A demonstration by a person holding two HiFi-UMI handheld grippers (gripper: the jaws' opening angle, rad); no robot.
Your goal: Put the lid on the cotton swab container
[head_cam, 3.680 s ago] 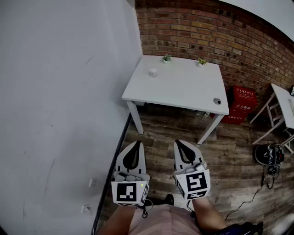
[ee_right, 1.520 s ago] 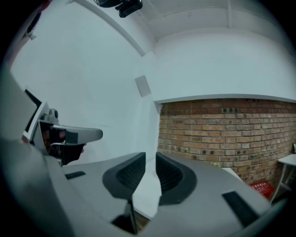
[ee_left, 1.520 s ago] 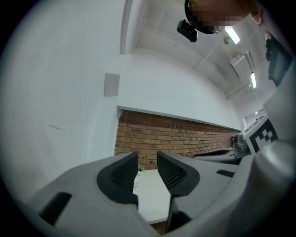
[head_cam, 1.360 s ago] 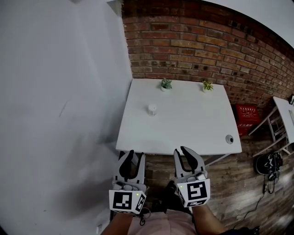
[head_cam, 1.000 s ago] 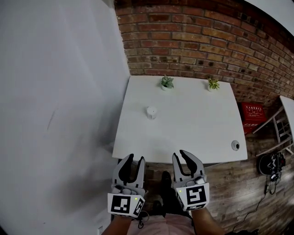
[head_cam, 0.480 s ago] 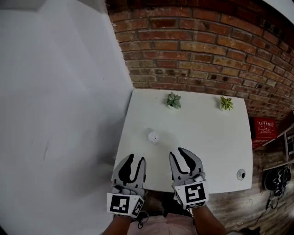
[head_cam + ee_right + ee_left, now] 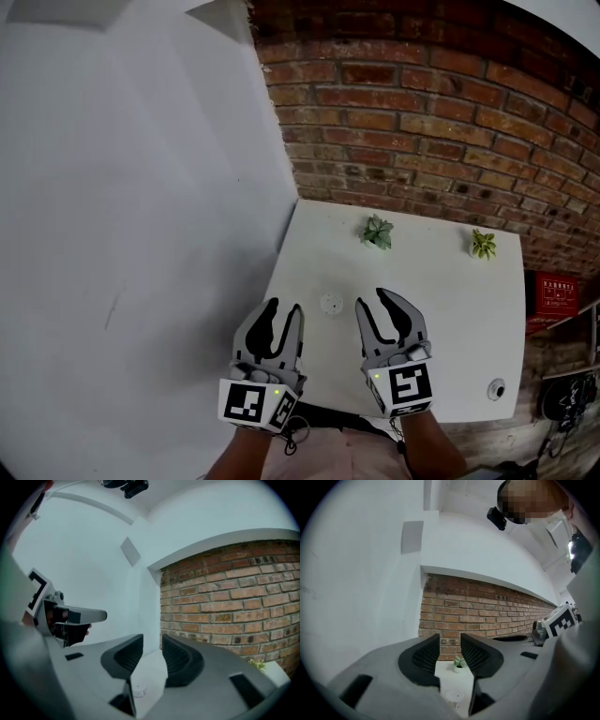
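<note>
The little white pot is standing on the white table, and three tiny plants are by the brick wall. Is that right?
Almost. The head view shows only two tiny plants by the brick wall: the left plant and the right plant. The little white pot does stand on the white table.

smooth matt white table (image 7: pixel 441 319), rough red brick wall (image 7: pixel 422 112), translucent plastic cotton swab container (image 7: pixel 331 303).

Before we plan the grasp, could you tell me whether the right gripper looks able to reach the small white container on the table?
Probably yes. The right gripper, whose jaws have just been opening with nothing between them, is close to the container, and only bare table shows between the two.
</note>
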